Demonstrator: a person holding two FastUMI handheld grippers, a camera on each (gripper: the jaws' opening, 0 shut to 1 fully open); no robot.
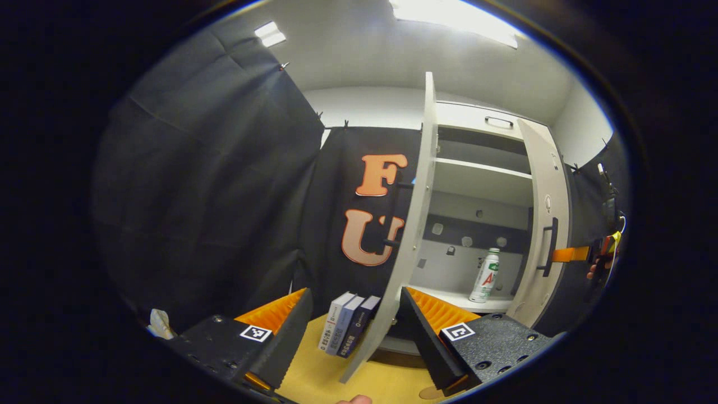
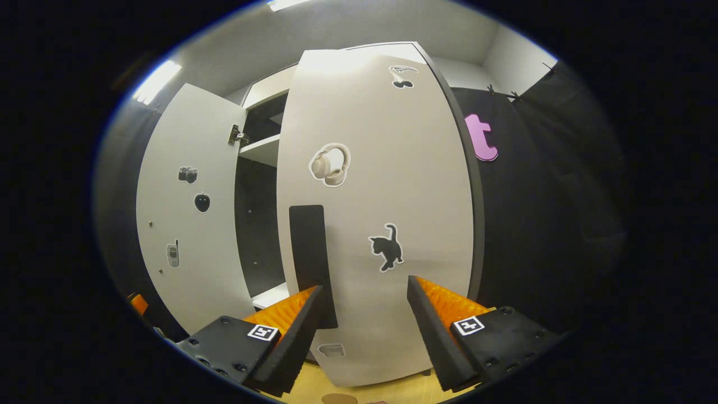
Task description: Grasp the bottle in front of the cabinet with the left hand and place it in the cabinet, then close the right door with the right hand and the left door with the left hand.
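The bottle (image 1: 486, 276) stands upright on the cabinet's lower shelf (image 1: 465, 300), right of centre in the left gripper view, so the doors are what remains. In the right gripper view the right door (image 2: 381, 213) fills the centre, its tall face dead ahead of the right gripper (image 2: 364, 314), whose jaws are spread and empty, its black handle (image 2: 310, 258) just above the left finger. The left gripper (image 1: 356, 320), jaws also spread, straddles the edge of the left door (image 1: 412, 224).
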